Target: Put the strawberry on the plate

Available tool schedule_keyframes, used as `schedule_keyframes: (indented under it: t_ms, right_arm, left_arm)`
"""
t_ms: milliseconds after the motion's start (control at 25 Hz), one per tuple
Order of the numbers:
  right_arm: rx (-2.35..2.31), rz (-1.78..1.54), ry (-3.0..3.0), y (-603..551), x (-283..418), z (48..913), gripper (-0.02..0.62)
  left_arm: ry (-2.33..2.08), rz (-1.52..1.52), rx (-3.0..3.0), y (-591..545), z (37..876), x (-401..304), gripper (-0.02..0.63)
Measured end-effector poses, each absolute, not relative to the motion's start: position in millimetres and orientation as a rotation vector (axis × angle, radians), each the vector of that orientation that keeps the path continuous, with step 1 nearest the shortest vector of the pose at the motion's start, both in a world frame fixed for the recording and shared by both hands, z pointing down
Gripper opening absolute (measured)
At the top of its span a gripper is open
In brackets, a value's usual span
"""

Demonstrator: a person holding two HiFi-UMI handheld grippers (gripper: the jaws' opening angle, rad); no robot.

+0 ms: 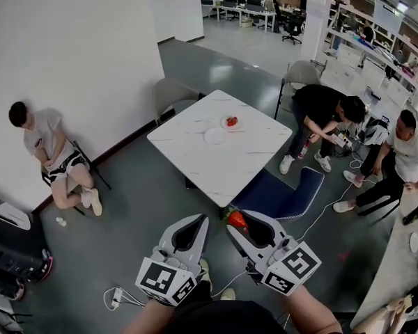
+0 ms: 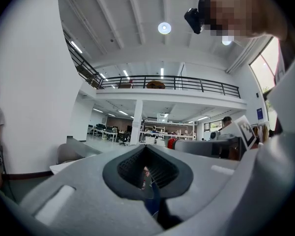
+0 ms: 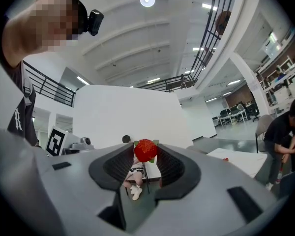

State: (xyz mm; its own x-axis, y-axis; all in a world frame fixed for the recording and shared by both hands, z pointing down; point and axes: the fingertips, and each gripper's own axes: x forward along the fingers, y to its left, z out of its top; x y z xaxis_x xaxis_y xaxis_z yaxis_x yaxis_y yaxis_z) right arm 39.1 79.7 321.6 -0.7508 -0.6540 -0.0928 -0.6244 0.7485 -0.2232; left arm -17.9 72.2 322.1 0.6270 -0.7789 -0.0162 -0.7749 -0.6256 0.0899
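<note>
The person stands well away from the white square table (image 1: 254,162), holding both tools low in front of them. The right gripper (image 1: 240,220) has a small red strawberry with green leaves (image 3: 145,150) pinched between the very ends of its two jaws. The jaws stand quite wide because the berry fills the gap between them. I think it is held at the tips so it can be set down without the big grey jaws bumping anything. The berry looks soft, so a hard squeeze could squash it.

The left gripper (image 1: 196,219) has its jaws closed together with nothing in them. It hangs just beside the right one, out of the way. It has no job at this moment, I would say.

On the table, far from the strawberry, lies a flat white round plate (image 1: 214,136) with nothing on it. Just beside it is a smaller white dish (image 1: 225,125) with something red in it. It is too small to tell what. Either one could be where the berry should go. My guess is the empty plate.

A blue chair (image 1: 279,197) lies low between the person and the table, so they may need to step around it. A person sits by the wall (image 1: 52,148) on the left, and two more are busy on the right, all clear of the way.

The carrying part looks barely begun. The walk to the table and the setting down are not yet done.
</note>
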Motion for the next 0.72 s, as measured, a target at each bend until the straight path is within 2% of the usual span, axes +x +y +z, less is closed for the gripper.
schedule_keyframes:
  t_ms: [720]
  right_arm:
    - [-1.182, -0.242, 2.762, -78.7, -10.3, 323.4, 0.149]
  left_arm:
    - [-1.187, -0.131, 2.815, -95.4, 326.3, -62.0, 0.009]
